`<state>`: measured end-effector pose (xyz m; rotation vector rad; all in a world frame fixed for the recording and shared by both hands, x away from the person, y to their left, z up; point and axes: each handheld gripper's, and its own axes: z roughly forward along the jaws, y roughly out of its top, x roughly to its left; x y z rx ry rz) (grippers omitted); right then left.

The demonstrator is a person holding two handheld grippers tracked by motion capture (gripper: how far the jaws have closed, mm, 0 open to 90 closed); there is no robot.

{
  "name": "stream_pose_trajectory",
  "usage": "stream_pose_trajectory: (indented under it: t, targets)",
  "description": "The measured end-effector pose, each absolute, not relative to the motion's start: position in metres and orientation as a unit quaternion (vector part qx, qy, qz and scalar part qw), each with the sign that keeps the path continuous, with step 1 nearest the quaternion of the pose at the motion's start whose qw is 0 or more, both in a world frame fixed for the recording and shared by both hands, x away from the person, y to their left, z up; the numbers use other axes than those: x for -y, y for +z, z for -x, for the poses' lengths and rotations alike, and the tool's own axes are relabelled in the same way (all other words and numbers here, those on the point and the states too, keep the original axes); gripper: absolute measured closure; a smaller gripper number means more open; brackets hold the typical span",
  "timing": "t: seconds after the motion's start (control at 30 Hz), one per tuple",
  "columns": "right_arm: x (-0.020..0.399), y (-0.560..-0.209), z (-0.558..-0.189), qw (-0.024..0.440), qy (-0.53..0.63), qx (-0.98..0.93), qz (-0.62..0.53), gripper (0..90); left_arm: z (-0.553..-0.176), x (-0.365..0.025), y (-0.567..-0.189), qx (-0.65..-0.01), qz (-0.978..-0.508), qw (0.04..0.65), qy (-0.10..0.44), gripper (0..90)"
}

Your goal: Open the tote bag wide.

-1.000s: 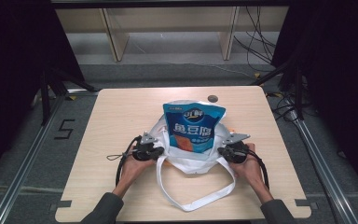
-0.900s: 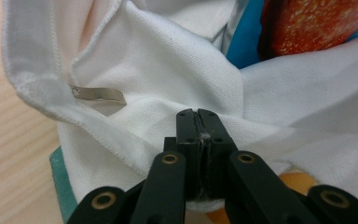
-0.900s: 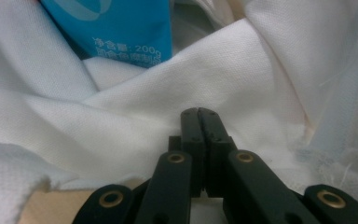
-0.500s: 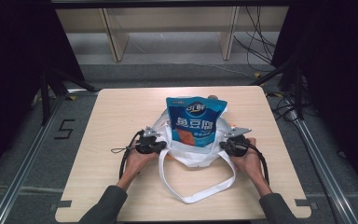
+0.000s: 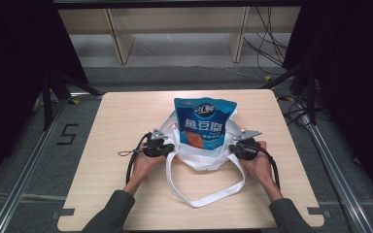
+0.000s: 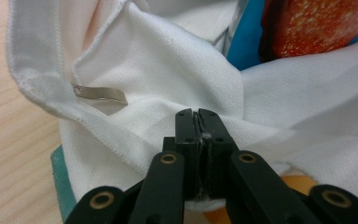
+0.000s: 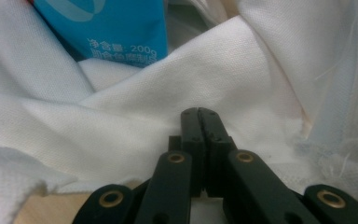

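While the left gripper [image 6: 198,114] and right gripper [image 7: 199,112] each pinch white bag [image 5: 200,154] cloth, jaws pressed together, at its nine and three o'clock, the blue packet [image 5: 204,122] stands inside, mid-table [image 5: 116,121]

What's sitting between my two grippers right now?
In the high view, the white bag spans from the left gripper to the right gripper, each shut on its cloth, with the blue pouch sticking out of it between them.
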<state>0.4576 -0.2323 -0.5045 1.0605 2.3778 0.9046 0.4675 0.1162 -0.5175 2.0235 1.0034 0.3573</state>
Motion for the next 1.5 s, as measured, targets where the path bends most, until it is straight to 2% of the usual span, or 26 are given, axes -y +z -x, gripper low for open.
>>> stream_pose_trajectory:
  t: [0.17, 0.3, 0.4, 0.43, 0.47, 0.5, 0.53, 0.57, 0.63, 0.7, 0.8, 0.83, 0.87, 0.97, 1.1, 1.23, 1.5]
  targets:
    - [0.232, -0.504, -0.456, 0.191, 0.325, -0.843, -0.383, 88.7, -0.466, -0.117, -0.516, -0.402, -0.799, 0.424, 0.144, 79.3]
    - [0.239, -0.495, -0.454, 0.176, 0.344, -0.832, -0.397, 83.8, -0.462, -0.118, -0.51, -0.408, -0.792, 0.433, 0.137, 73.0]
    - [0.247, -0.481, -0.449, 0.202, 0.367, -0.823, -0.384, 80.6, -0.459, -0.12, -0.503, -0.404, -0.789, 0.443, 0.132, 69.2]
    - [0.247, -0.477, -0.446, 0.199, 0.376, -0.814, -0.395, 79.1, -0.457, -0.12, -0.5, -0.405, -0.786, 0.449, 0.127, 67.0]
    - [0.249, -0.468, -0.44, 0.181, 0.392, -0.802, -0.412, 76.0, -0.456, -0.119, -0.497, -0.407, -0.78, 0.46, 0.125, 60.6]
    - [0.249, -0.468, -0.44, 0.181, 0.392, -0.802, -0.412, 76.0, -0.454, -0.12, -0.494, -0.405, -0.778, 0.465, 0.121, 60.6]
    - [0.253, -0.465, -0.441, 0.194, 0.397, -0.806, -0.395, 74.5, -0.452, -0.118, -0.491, -0.406, -0.776, 0.466, 0.123, 58.0]
    - [0.251, -0.462, -0.436, 0.185, 0.4, -0.797, -0.413, 72.6, -0.45, -0.118, -0.487, -0.397, -0.787, 0.453, 0.134, 53.1]
    - [0.254, -0.457, -0.435, 0.203, 0.407, -0.798, -0.395, 68.9, -0.445, -0.116, -0.483, -0.388, -0.793, 0.443, 0.152, 50.5]
    - [0.25, -0.452, -0.431, 0.207, 0.403, -0.802, -0.39, 62.9, -0.444, -0.116, -0.48, -0.401, -0.781, 0.456, 0.145, 43.7]
    - [0.246, -0.45, -0.428, 0.209, 0.409, -0.797, -0.392, 59.1, -0.44, -0.119, -0.474, -0.401, -0.778, 0.461, 0.145, 42.9]
    - [0.243, -0.448, -0.425, 0.197, 0.409, -0.794, -0.405, 57.5, -0.439, -0.119, -0.473, -0.402, -0.776, 0.464, 0.144, 42.1]
    - [0.245, -0.447, -0.426, 0.207, 0.411, -0.798, -0.389, 56.5, -0.437, -0.12, -0.471, -0.401, -0.777, 0.464, 0.142, 41.3]
    - [0.242, -0.445, -0.421, 0.194, 0.412, -0.797, -0.397, 53.7, -0.431, -0.119, -0.466, -0.399, -0.779, 0.464, 0.139, 36.6]
    - [0.244, -0.441, -0.417, 0.194, 0.412, -0.802, -0.386, 48.8, -0.425, -0.122, -0.464, -0.381, -0.793, 0.455, 0.141, 34.2]
    - [0.242, -0.44, -0.412, 0.194, 0.415, -0.803, -0.383, 45.3, -0.42, -0.127, -0.465, -0.391, -0.783, 0.466, 0.129, 30.6]
    - [0.239, -0.442, -0.406, 0.184, 0.413, -0.812, -0.369, 40.9, -0.403, -0.13, -0.465, -0.396, -0.774, 0.484, 0.102, 18.6]
